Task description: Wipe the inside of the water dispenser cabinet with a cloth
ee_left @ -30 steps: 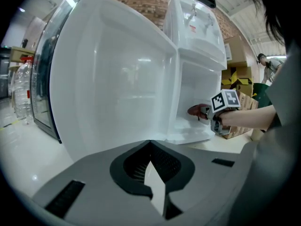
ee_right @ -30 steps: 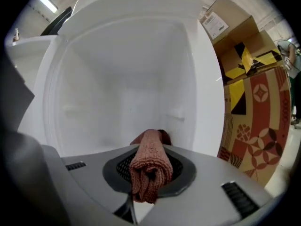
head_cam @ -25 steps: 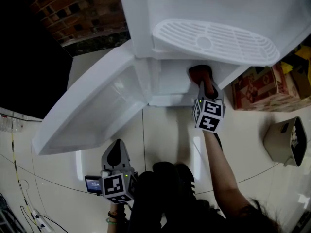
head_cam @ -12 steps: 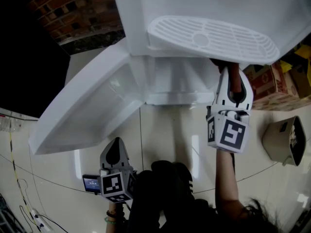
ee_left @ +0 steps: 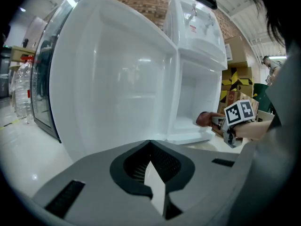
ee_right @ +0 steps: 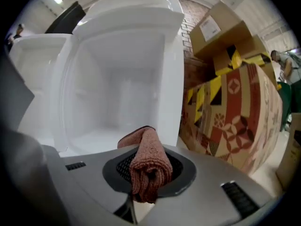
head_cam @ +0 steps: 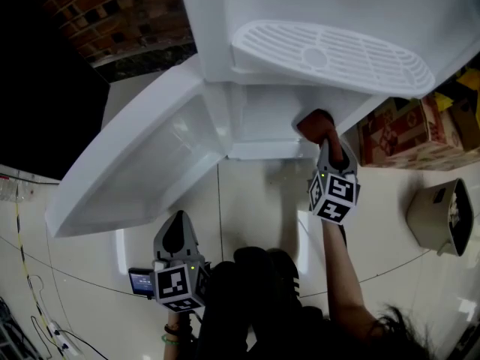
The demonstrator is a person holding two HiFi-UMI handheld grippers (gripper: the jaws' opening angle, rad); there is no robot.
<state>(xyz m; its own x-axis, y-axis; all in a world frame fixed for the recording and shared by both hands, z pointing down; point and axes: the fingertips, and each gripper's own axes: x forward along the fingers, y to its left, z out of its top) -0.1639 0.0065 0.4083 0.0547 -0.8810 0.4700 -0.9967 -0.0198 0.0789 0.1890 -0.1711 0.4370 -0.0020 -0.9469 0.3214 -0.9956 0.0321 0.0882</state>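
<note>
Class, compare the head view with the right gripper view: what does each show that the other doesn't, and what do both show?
Only the head view shows the slotted top of the drip tray and the left gripper, held low and away from the cabinet. Only the right gripper view shows the right gripper with its jaws clamped on the rolled cloth, and the cabinet's back wall. Both show the cloth, the cabinet opening and the patterned cardboard boxes.

You're standing in what looks like a storeroom: bare brick wall (head_cam: 112,21) behind, cardboard boxes (ee_right: 235,55) stacked to one side, glossy tiled floor (head_cam: 255,201) underfoot.
</note>
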